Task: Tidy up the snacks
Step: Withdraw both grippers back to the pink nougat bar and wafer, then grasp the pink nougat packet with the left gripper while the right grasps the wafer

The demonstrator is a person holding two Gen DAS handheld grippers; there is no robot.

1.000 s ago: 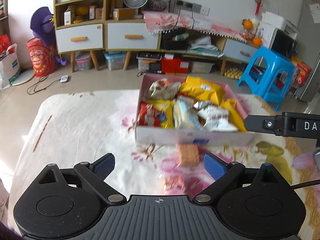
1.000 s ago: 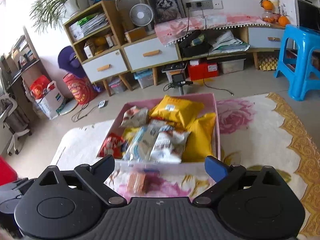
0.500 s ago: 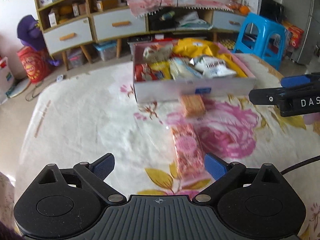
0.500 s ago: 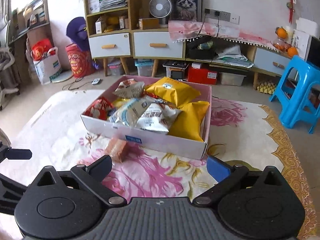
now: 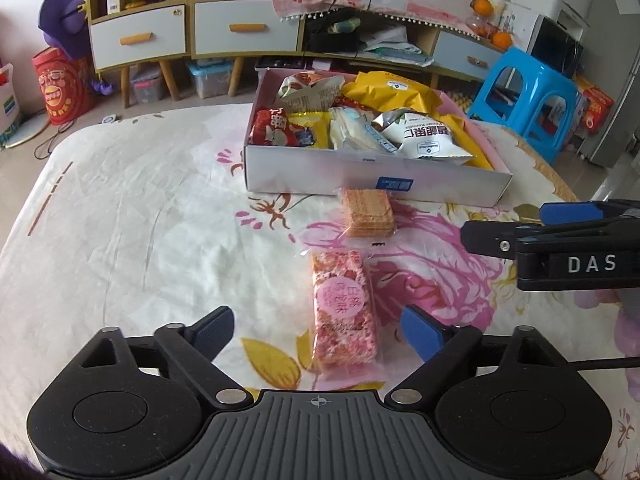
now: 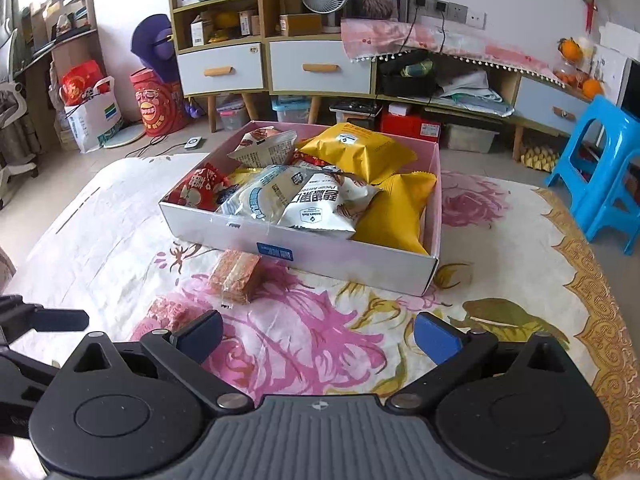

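Surface: floral bedspread (image 5: 120, 208) | box (image 5: 360, 178) | room: cabinets (image 6: 276, 64), stool (image 6: 604, 168)

The right tongs (image 6: 318, 334) stand wide apart with nothing between them, above a flowered cloth (image 6: 500, 264). Beyond them a shallow box (image 6: 340, 258) is full of snack bags. A wafer pack (image 6: 236, 276) lies just near its front wall. The left tongs (image 6: 44, 320) show at the left edge.

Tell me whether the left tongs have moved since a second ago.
Yes. The left tongs have come down and back from the snack box, and now straddle the pink snack bar, jaws closing but not touching it.
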